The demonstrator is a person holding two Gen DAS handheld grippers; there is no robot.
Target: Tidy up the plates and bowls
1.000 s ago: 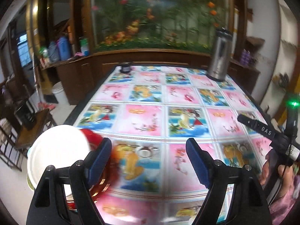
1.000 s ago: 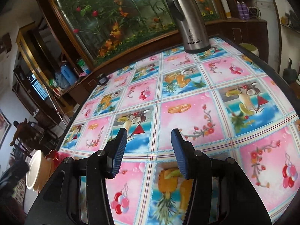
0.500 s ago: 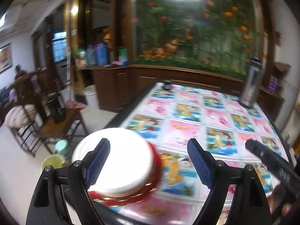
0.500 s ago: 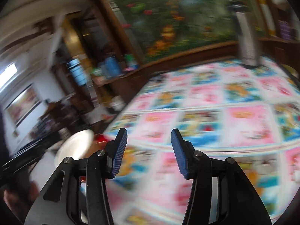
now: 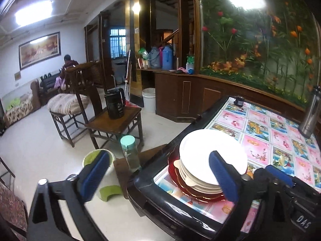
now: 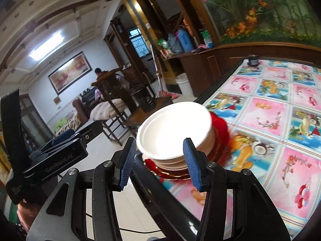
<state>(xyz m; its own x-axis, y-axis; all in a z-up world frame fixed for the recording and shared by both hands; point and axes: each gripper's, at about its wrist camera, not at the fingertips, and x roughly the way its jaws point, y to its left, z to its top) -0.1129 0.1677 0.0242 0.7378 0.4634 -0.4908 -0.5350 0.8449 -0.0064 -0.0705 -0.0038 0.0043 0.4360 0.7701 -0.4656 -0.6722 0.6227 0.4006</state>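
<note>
Both grippers face the stack of dishes (image 5: 212, 160) at the near corner of the table (image 5: 260, 140) — white plates and bowls piled on red plates (image 6: 218, 126). The left gripper (image 5: 160, 174) is opening, its jaws wide with nothing between them; the stack sits just ahead of its right finger, off centre. The right gripper (image 6: 158, 156) holds its jaws partly apart and empty, the top white plate (image 6: 174, 130) just beyond its fingertips. The likely step is taking the top dish. Centre one gripper on the rim first, approach low, and clamp only the top piece — the stack stands close to the table edge, so avoid any sideways shove.
</note>
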